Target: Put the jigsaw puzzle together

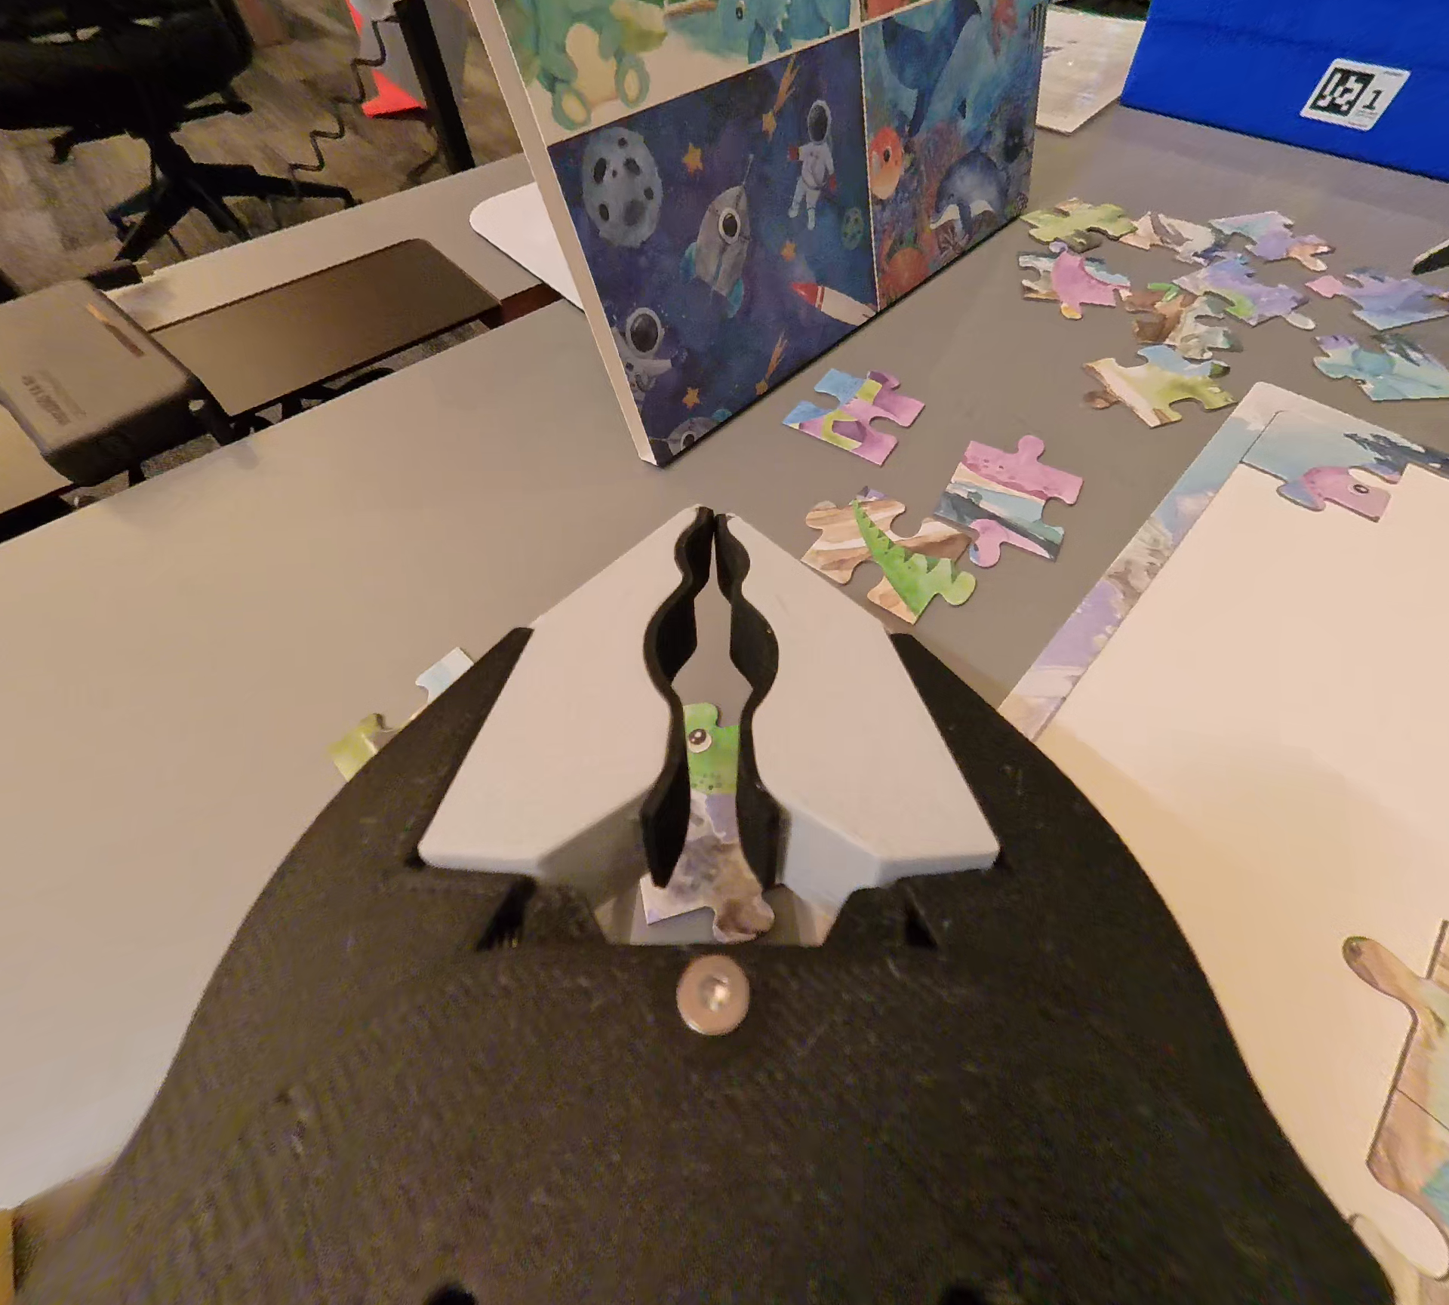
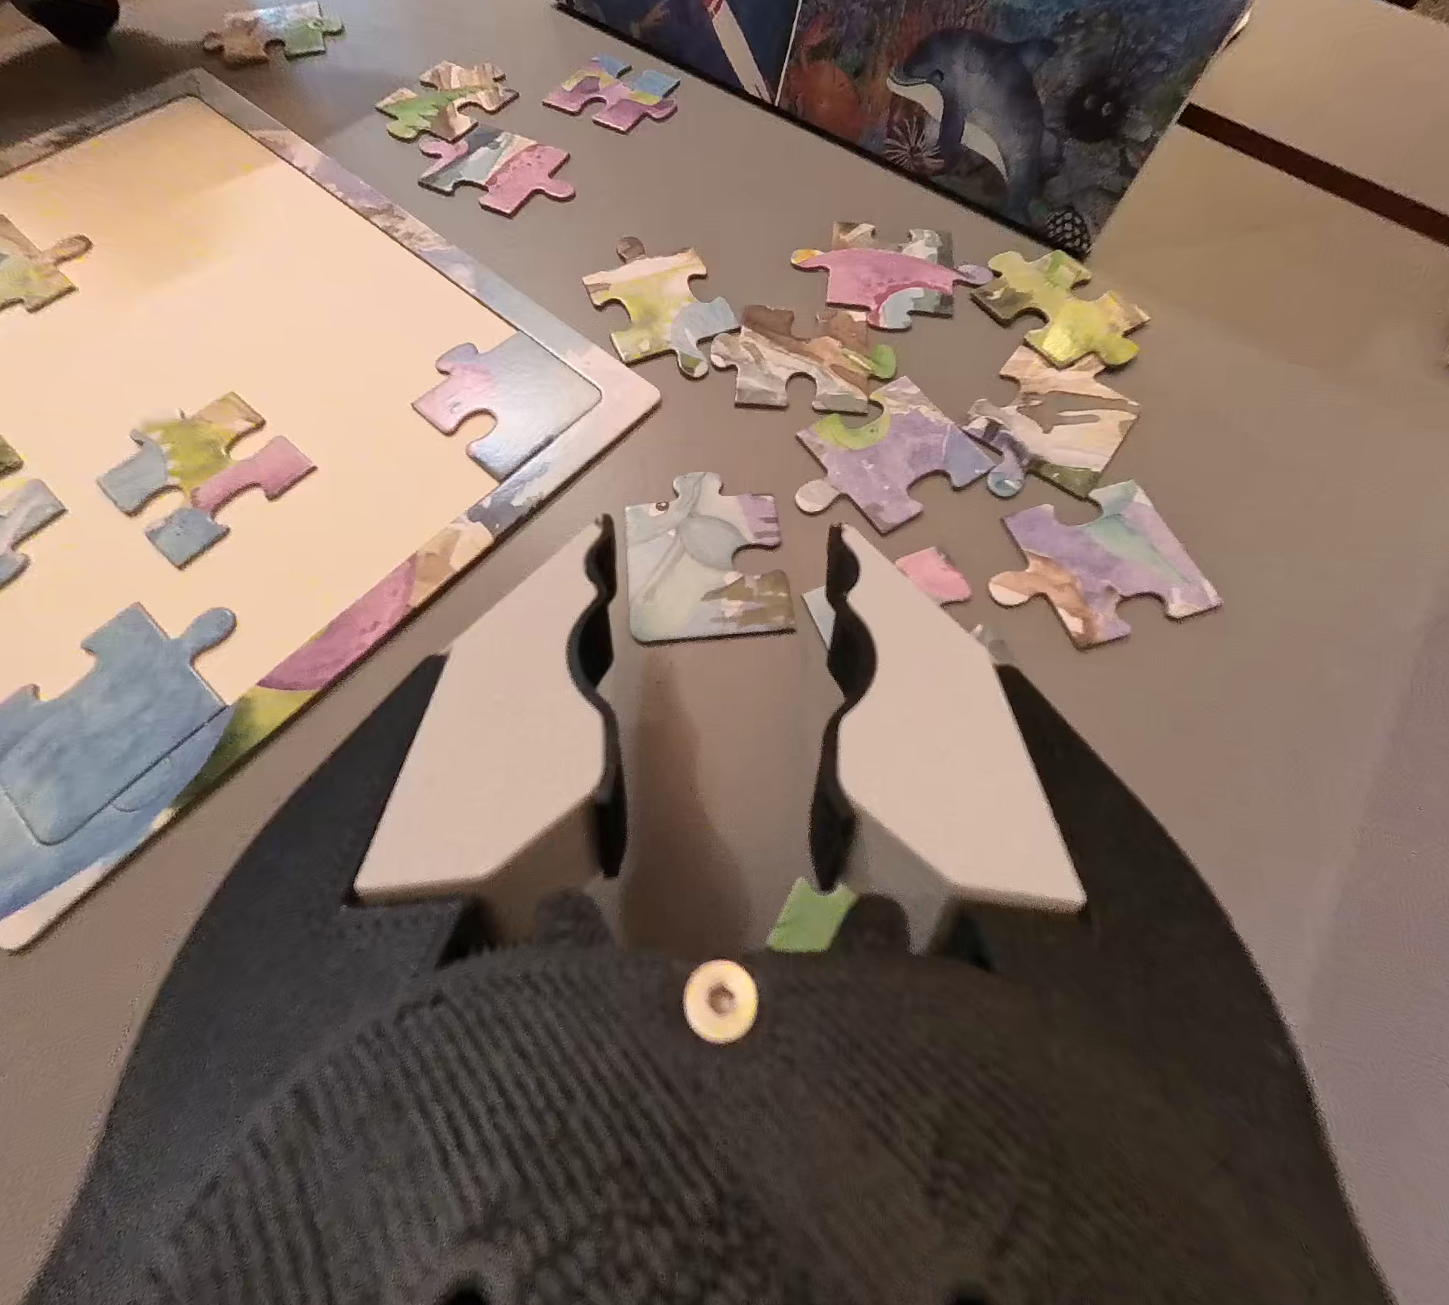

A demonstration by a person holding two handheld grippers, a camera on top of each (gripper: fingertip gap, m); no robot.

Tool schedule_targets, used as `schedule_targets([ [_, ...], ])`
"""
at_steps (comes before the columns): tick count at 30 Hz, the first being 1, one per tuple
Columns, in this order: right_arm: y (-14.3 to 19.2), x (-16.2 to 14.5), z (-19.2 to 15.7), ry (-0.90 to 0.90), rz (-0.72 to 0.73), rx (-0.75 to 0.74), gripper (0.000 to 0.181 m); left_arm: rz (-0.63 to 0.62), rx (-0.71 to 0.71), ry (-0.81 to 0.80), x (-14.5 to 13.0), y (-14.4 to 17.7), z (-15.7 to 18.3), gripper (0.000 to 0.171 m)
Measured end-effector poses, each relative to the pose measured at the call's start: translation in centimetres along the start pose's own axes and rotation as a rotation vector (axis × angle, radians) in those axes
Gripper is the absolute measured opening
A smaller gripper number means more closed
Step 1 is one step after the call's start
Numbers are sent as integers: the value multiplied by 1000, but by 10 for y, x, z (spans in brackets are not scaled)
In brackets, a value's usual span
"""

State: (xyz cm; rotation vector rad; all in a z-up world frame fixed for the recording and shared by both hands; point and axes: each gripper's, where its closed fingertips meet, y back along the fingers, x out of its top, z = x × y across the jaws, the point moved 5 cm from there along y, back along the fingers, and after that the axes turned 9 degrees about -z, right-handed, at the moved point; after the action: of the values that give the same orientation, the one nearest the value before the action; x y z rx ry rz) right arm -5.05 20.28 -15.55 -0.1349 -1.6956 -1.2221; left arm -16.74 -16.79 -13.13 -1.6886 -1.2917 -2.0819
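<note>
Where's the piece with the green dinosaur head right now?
In the left wrist view, the green dinosaur-head piece sits between the closed left gripper fingers, near their base, left of the puzzle tray.

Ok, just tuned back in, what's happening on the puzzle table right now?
The left gripper is shut on a puzzle piece with a green creature's face, held over the grey table. The right gripper is open, hovering by a pale blue loose piece. The puzzle tray holds only a few pieces; many loose pieces lie beside it.
</note>
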Motion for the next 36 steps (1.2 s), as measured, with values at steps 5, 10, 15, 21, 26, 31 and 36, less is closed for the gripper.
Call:
schedule_targets([
  [5, -7, -1, -3, 88, -45, -50, 49, -19, 4, 9, -1, -2, -1, 0],
  [10, -5, -1, -3, 96, -30, -64, 49, -20, -20, 47, -2, -3, -5, 0],
  [15, 1, 2, -2, 81, 24, -72, 52, -31, -25, 42, -2, -4, -4, 0],
  [21, 1, 0, 0, 46, 9, -58, 62, -52, -23, 11, -3, -6, 0, 0],
  [26, -6, -7, -7, 58, -74, -25, 68, -52, -25, 12, -3, -6, 0, 0],
  [31, -10, -10, -8, 65, -113, -20, 64, -62, -20, -7, -4, -7, 2, 0],
  [36, -14, -12, -8, 46, -157, 18, 64, -69, -20, -9, -4, -8, 2, 2],
])
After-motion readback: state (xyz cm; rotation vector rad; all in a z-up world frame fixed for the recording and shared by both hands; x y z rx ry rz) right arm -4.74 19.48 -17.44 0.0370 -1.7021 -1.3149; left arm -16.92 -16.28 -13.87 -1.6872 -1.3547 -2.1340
